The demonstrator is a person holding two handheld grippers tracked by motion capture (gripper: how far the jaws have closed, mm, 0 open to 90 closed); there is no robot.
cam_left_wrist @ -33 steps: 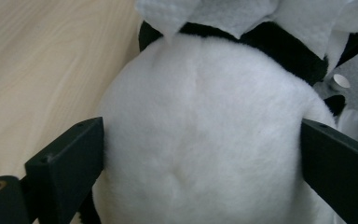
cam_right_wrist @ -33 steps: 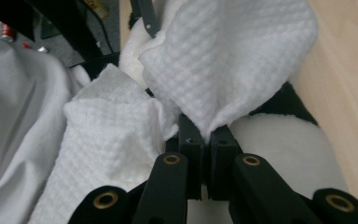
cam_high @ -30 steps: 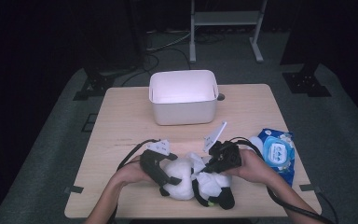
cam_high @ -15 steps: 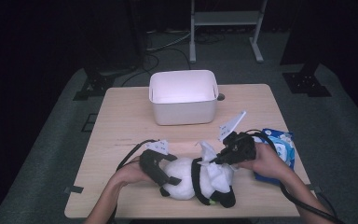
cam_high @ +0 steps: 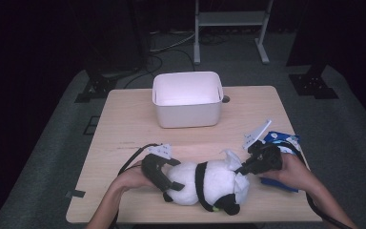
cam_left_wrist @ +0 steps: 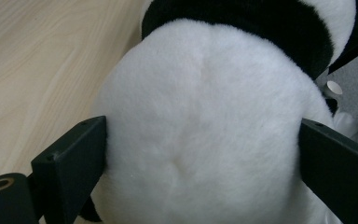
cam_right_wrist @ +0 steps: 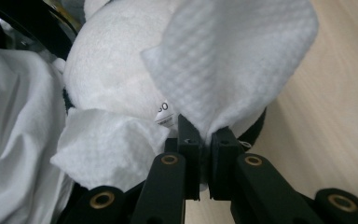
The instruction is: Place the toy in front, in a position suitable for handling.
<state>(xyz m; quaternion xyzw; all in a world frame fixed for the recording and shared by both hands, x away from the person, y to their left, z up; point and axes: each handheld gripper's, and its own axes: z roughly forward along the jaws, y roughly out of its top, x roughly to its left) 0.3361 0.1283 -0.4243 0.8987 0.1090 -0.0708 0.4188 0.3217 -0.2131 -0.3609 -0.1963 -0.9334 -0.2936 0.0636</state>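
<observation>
A black-and-white panda plush (cam_high: pixel 209 183) lies lengthwise near the table's front edge. My left gripper (cam_high: pixel 164 181) is at the plush's left end, shut on its white body. In the left gripper view the fur (cam_left_wrist: pixel 200 93) bulges between the two black pads (cam_left_wrist: pixel 74 154), which press into its sides. My right gripper (cam_high: pixel 240 169) is at the plush's right end, shut on a white wipe (cam_high: pixel 231 160). The right gripper view shows the wipe (cam_right_wrist: pixel 233 60) pinched between the closed fingertips (cam_right_wrist: pixel 204 135), with the plush (cam_right_wrist: pixel 112 70) just behind it.
A white bin (cam_high: pixel 187 98) stands at the back middle of the wooden table (cam_high: pixel 124 129). A blue pack of wipes (cam_high: pixel 281 143) lies at the right edge, partly under the right hand. Cables trail from both grippers toward the front.
My right gripper has moved to the right with the wipe, from over the plush's middle to its right end. The plush now lies stretched out lengthwise. The left gripper has kept its hold.
</observation>
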